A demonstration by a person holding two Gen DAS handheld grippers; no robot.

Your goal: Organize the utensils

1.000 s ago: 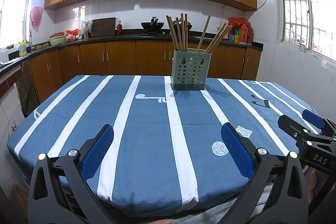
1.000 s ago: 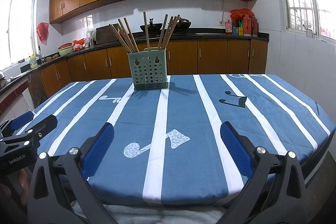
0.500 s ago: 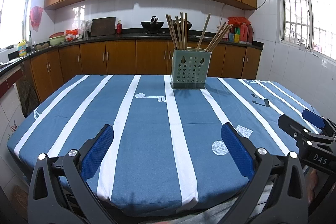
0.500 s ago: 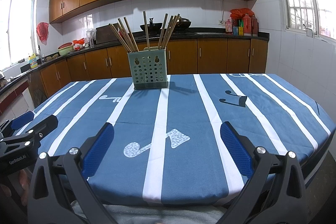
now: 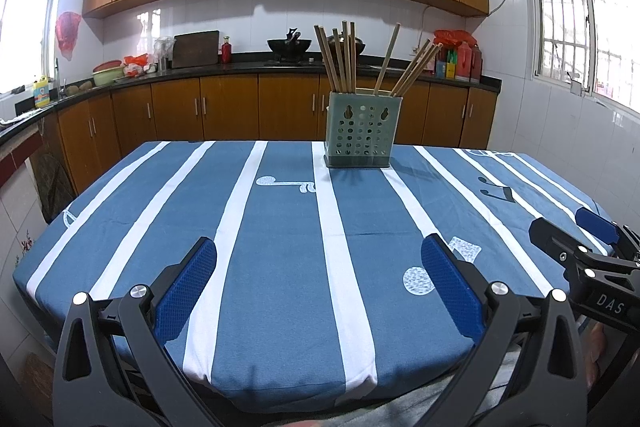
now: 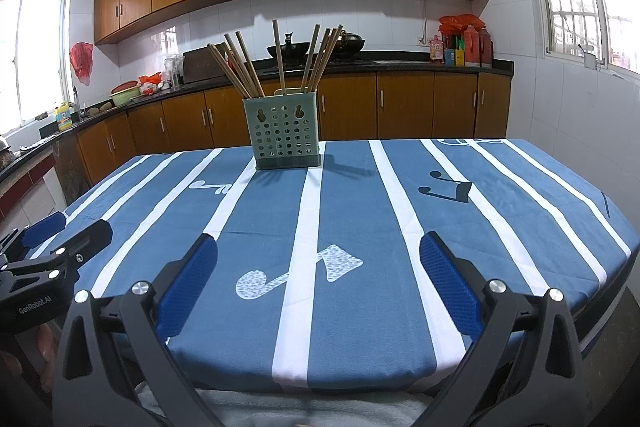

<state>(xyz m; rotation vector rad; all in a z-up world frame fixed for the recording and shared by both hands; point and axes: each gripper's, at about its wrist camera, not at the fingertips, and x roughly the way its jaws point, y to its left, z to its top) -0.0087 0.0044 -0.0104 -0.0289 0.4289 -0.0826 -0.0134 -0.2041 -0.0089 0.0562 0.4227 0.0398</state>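
Note:
A green perforated utensil holder [image 5: 363, 131] [image 6: 286, 133] stands upright near the far edge of the table, with several wooden chopsticks [image 5: 346, 59] [image 6: 280, 61] leaning in it. My left gripper [image 5: 320, 259] hovers open over the table's near edge, nothing between its blue pads. My right gripper [image 6: 319, 257] is open too, also at the near edge and empty. Each gripper shows in the other's view: the right one [image 5: 576, 239] at the left view's right side, the left one [image 6: 60, 231] at the right view's left side.
The table wears a blue cloth [image 5: 280, 227] with white stripes and music notes. Behind it runs a kitchen counter [image 5: 200, 71] with a wok, bottles and bowls. Wooden cabinets line the wall. A person's fingers [image 6: 44, 347] hold the left gripper's handle.

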